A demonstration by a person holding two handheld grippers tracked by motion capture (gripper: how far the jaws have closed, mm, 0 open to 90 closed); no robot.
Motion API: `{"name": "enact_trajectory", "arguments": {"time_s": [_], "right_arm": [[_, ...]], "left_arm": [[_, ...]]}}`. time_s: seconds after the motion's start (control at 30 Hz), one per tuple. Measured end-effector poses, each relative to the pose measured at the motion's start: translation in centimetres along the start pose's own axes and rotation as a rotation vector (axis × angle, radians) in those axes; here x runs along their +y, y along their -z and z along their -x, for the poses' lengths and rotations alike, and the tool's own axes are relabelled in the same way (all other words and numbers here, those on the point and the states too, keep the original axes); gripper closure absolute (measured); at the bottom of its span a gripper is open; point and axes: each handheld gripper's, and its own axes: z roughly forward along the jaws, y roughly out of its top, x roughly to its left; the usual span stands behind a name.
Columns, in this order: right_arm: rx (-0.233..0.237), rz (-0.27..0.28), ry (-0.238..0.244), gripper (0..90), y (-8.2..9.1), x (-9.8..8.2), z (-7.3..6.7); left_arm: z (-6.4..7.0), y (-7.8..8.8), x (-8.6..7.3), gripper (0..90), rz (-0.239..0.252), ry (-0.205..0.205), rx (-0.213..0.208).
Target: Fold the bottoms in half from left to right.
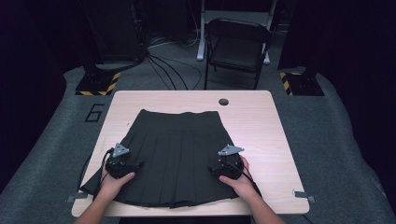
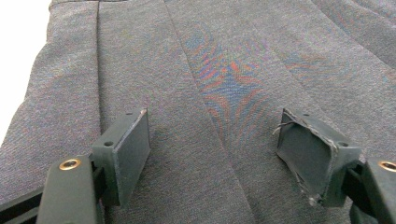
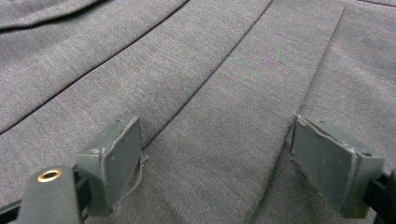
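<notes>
Table [image 1: 275, 140] first: pale wood, with a dark pleated skirt [image 1: 175, 154] spread flat across its middle. Its waistband lies at the far side and its wide hem along the edge nearest me, so the skirt runs long from me toward the far edge, pleats fanning out as they come my way. As I judge it, nothing is folded yet; the cloth lies in one open layer, and every fold is left to make. My left gripper [image 1: 122, 164] sits over the skirt's left side near the hem, my right gripper [image 1: 227, 164] over its right side, both low above the fabric. In the gripper views, the jaws of each stand wide apart with only flat pleats between them, pinching nothing. Taking hold of the cloth looks like the first step left.
</notes>
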Motion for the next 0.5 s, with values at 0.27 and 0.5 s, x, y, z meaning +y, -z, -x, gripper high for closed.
{"name": "enact_trajectory", "arguments": {"time_s": [0.27, 0.5], "right_arm": [[-0.001, 0.001, 0.004, 16.0, 0.0, 0.0, 0.02], [-0.002, 0.005, 0.022, 16.0, -0.04, 0.02, 0.18]], "left_arm": [[0.0, 0.01, 0.0, 24.9, 0.0, -0.001, 0.001], [0.0, 0.06, -0.06, 24.8, 0.006, 0.0, -0.003]]}}
